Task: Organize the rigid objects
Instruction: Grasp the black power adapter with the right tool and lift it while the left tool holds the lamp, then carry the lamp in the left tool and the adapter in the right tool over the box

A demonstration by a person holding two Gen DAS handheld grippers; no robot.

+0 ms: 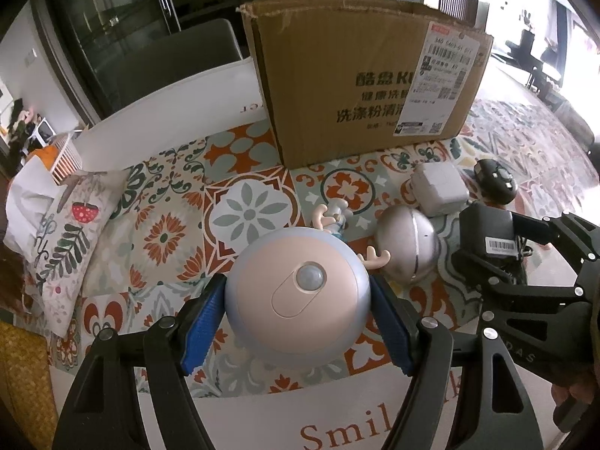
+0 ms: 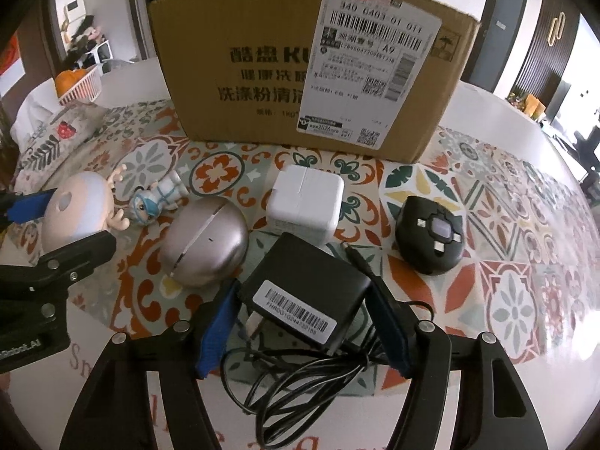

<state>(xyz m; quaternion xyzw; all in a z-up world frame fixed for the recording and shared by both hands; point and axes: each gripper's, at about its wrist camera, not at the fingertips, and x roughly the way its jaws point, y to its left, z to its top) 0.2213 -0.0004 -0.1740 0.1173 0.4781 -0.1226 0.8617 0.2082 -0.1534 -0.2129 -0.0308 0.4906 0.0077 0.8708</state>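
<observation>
My left gripper [image 1: 298, 300] is shut on a round pink and blue sensor light [image 1: 296, 296] with small antlers; its blue pads [image 1: 204, 322] press both sides. In the right wrist view the light [image 2: 71, 210] sits at the far left. A black power adapter [image 2: 303, 288] with a barcode label lies tilted between the fingers of my right gripper [image 2: 305, 300], whose pads [image 2: 221, 322] meet its two corners. Its black cable [image 2: 300, 375] is coiled below. The open-topped cardboard box [image 2: 262, 75] stands behind.
On the patterned mat [image 2: 506, 300] lie a silver egg-shaped case [image 2: 206, 243], a white charger cube [image 2: 305, 202], a black oval device with buttons [image 2: 431, 240] and a small figurine [image 2: 157, 202]. A printed pillow [image 1: 71, 232] lies at the left.
</observation>
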